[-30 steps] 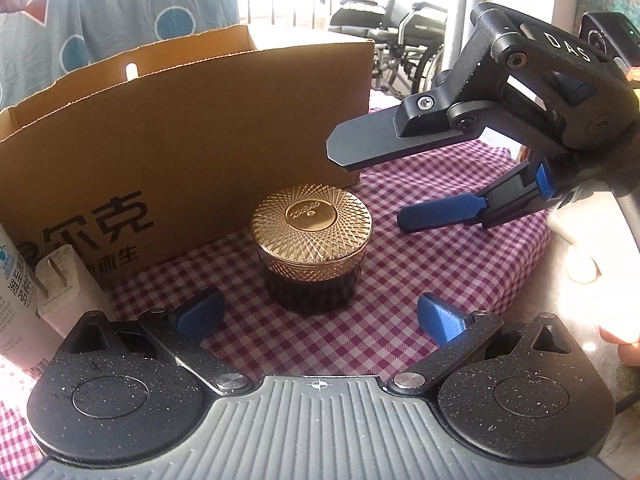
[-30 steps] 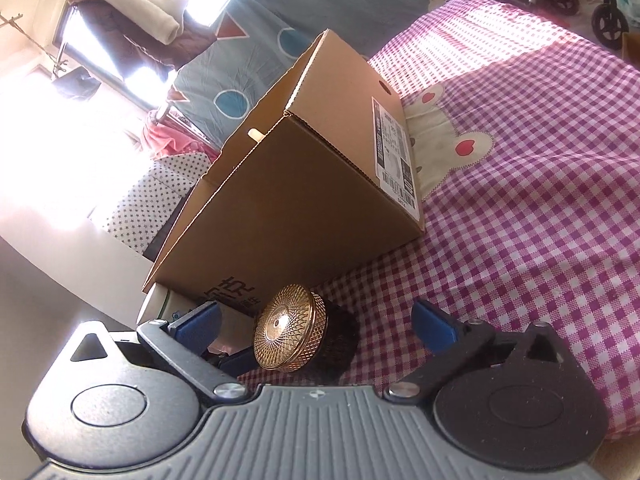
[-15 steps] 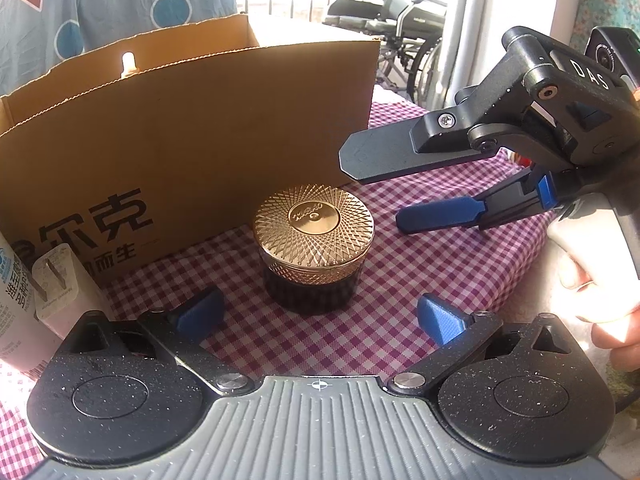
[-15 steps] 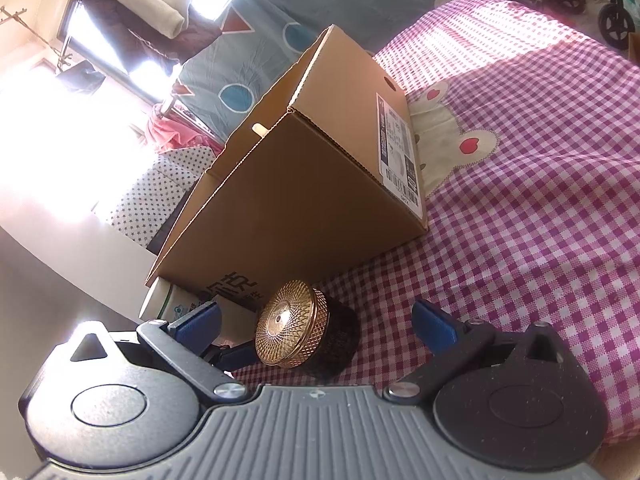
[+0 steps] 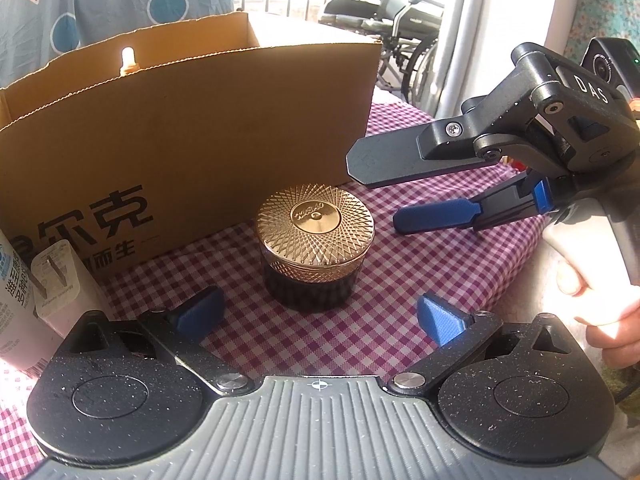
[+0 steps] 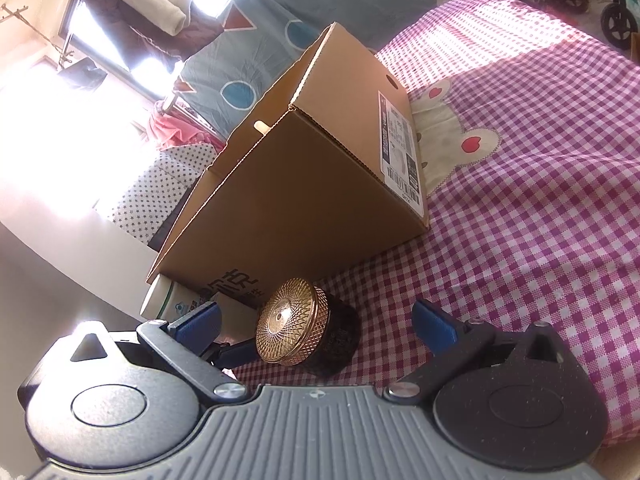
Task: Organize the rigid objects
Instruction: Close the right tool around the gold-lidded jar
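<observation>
Gold-lidded jar (image 5: 315, 245) untouched between wide-spread left gripper (image 5: 318, 313) fingers.

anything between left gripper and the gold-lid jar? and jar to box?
Nothing visible between the left gripper and the jar: only bare checked cloth, jaws open. The right gripper hovers just right of the jar, also open. To the box, its near wall stands right behind the jar, so the jar must go over it.

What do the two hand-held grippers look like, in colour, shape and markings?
Left hand-held gripper: ribbed grey body, two speckled black round discs, black linkages, blue finger pads. Right hand-held gripper: the same black build with blue pads, white letters "DAS", a small camera on top and a pale handle.
</observation>
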Available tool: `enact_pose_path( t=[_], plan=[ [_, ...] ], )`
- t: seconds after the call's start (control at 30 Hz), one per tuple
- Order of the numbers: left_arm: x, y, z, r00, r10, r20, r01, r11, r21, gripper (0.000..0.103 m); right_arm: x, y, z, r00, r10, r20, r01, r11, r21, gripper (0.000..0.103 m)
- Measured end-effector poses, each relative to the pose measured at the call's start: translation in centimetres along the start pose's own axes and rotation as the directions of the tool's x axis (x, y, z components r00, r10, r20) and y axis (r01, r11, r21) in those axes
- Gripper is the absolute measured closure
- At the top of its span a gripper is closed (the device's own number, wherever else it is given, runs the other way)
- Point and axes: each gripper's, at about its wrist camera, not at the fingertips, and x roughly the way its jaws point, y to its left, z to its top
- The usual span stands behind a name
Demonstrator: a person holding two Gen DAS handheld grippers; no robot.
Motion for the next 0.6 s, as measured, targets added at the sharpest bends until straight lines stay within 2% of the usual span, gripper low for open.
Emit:
enact_pose_path(
  t=[0.37, 0.6],
  plan=[
    [-0.3, -0.1, -0.2, 1.000, -0.003, 0.001, 0.003, 1.000, -0.002, 0.001, 0.1, 0.0, 0.0, 1.000, -0.004, 0.003, 0.004, 1.000, 0.009, 0.000],
    [-0.9, -0.1, -0.2, 1.000, -0.002, 0.014, 0.002, 1.000, -0.007, 0.004, -0.3, 1.1, -0.5, 0.998, -0.063, 0.024, 0.064, 0.997, -0.044, 0.001]
  ],
)
